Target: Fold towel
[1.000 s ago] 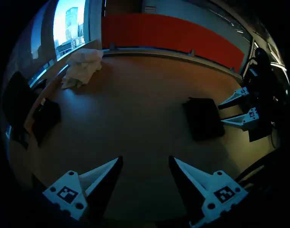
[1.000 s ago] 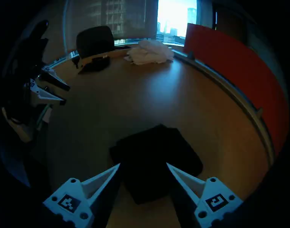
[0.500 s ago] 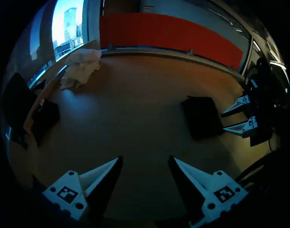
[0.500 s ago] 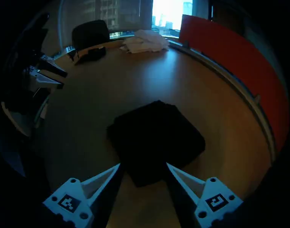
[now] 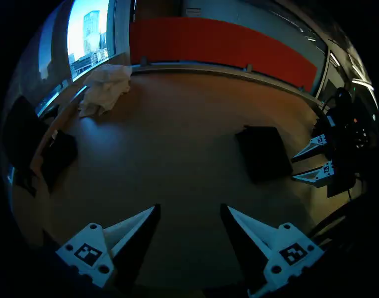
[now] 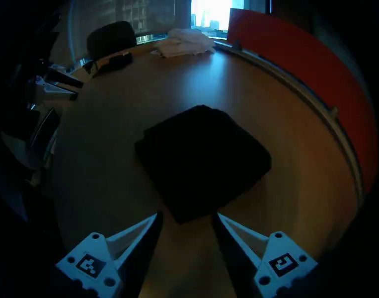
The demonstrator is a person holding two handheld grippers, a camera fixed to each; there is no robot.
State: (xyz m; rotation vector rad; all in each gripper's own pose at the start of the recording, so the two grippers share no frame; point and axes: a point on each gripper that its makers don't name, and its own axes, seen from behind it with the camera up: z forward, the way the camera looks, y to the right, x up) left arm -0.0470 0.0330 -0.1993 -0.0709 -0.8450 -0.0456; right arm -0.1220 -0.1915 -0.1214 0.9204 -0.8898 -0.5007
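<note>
- Left gripper view: the left tool hangs above the bare bench, its two fingers spread wide with nothing between them.
- The dark towel lies flat on the bench off to the right, well apart from this tool. It looks like a compact, squared-off packet rather than a spread cloth.
- Just beside the towel's far side is the right tool, with its fingers parted and pointing at the towel.
- A white cloth heap sits near the window, and a red panel runs along the bench's back edge. Neither is in play.
- Right gripper view: the right tool is open wide and holds nothing. The towel fills the middle of the bench, and its nearest corner reaches just between the fingertips. I cannot tell whether the fingers touch it.
- The left tool is visible far off to the left, apart from the towel.
- Step in hand, as I judge it: the towel already appears folded small, so this is either the approach for one last fold or the close of the job.
- A further fold would call for the right tool to drop onto that near corner and pinch all the layers together. The left tool would have to come across to take a matching corner.
</note>
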